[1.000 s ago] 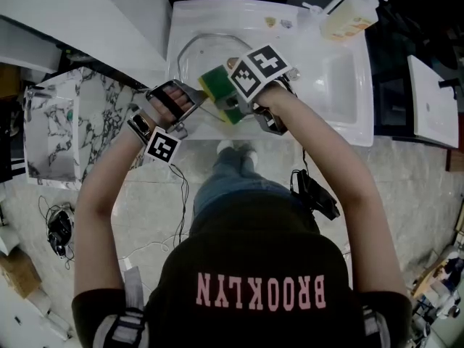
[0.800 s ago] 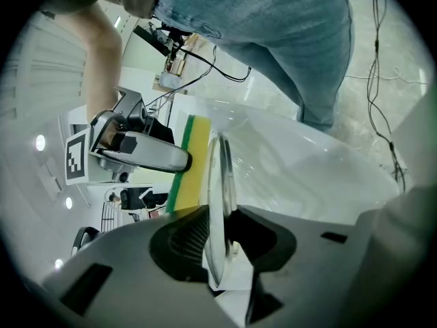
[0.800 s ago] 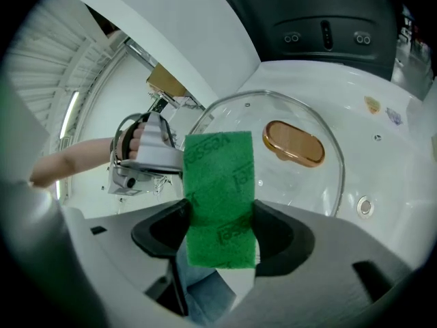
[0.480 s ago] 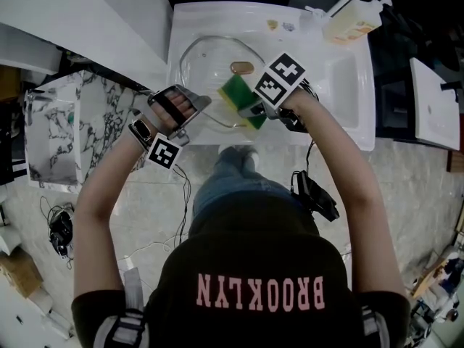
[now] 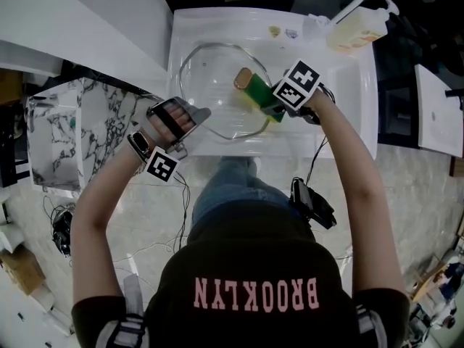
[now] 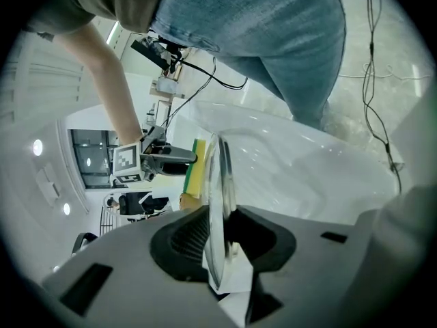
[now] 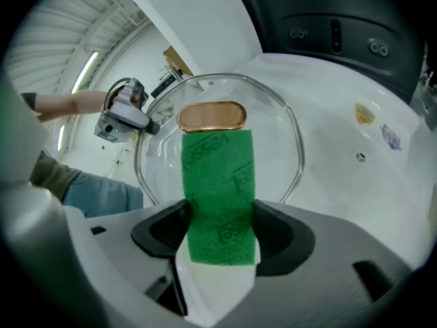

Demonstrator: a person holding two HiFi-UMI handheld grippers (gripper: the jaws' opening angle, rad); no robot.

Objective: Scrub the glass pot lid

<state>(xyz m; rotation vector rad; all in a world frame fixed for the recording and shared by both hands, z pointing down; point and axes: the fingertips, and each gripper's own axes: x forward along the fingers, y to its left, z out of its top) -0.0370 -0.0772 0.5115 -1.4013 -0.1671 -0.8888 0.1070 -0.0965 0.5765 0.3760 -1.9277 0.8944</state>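
The lid (image 5: 210, 85) is over the left half of the sink (image 5: 348, 78), tilted up on edge. I cannot tell whether its far rim rests on the basin. The left gripper (image 6: 218, 241) has its fingers (image 6: 181, 241) shut on the lid's near-left rim, with only the thin glass edge pinched between them. The right gripper (image 7: 220, 234) has its fingers (image 7: 281, 238) closed on the near end of a green sponge (image 7: 218, 176). The sponge's far end lies against the glass, just beside the copper knob (image 7: 212, 117).

The weak point looks to be the left hold. It is a narrow pinch on smooth glass at one spot of the rim, while the sponge pushes near the middle, away from that spot. A firm stroke could lever the lid round in the fingers or slide it out. It would then drop onto the hard sink and could chip or crack.

The sponge sticks out well beyond its fingers. Under a hard push it may fold, or drag back out of the grip. The hard fingertips would then meet the glass.

The sponge's tip could also catch on the knob, jerk the lid sideways and load the left hold further. Light strokes aimed toward the held rim seem safest.
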